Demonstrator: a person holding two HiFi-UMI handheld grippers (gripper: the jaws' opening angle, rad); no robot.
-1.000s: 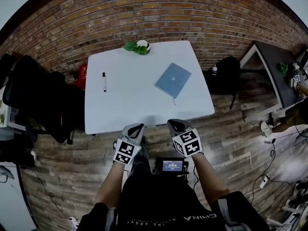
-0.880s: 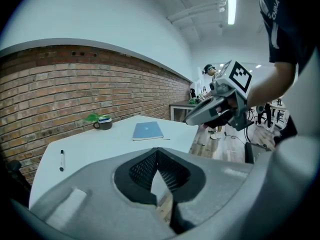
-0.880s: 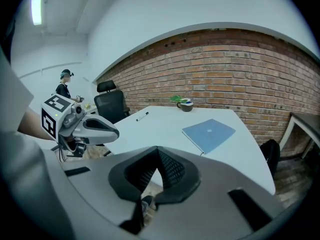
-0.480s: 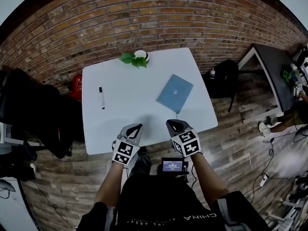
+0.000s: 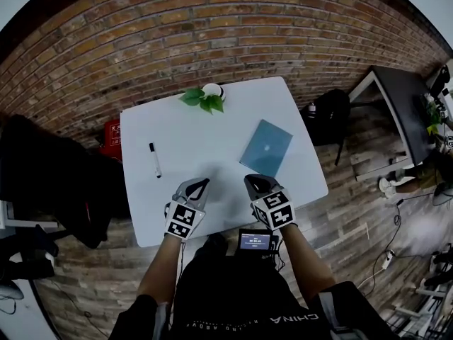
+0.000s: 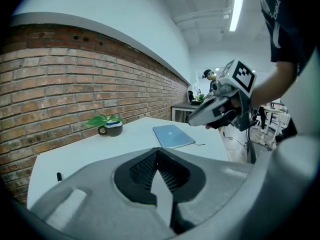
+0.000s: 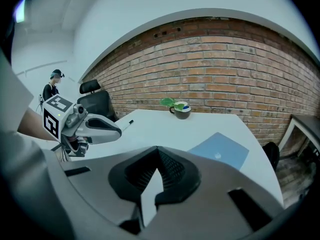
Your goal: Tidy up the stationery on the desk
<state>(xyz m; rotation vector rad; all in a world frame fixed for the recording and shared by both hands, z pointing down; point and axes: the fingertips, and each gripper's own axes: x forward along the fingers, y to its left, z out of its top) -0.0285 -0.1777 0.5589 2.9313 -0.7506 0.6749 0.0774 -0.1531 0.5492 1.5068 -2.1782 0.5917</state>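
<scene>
While the left gripper (image 5: 203, 185) and the right gripper (image 5: 250, 182) are hanging side by side over the near edge of the table (image 5: 212, 129), both are showing jaws pressed together, with nothing between them.

Table: white, smooth, matte, squarish with rounded corners. Its far edge is sitting close to the brick wall (image 5: 212, 27); its near edge is facing the person.

Pen (image 5: 153, 160): slim, pale barrel with a black cap. It is lying near the left edge, roughly parallel to it and well apart from the left gripper.

Notebook (image 5: 266, 147): flat, blue, rectangular, plain cover. It is lying skewed on the right half, one corner nearing the right edge.

Mug (image 5: 212, 91): round, holding broad green leaves. It is standing at the far edge, about mid-width.

Open room: a wide stretch of tabletop is lying between pen and notebook, straight ahead of both grippers.

Surroundings: the floor (image 5: 368, 211) is showing worn wood planks. A black chair (image 5: 49, 168) is crowding the table's left side. A black bag (image 5: 331, 112) is resting beside the right side, with a second desk (image 5: 396, 98) beyond it.
</scene>
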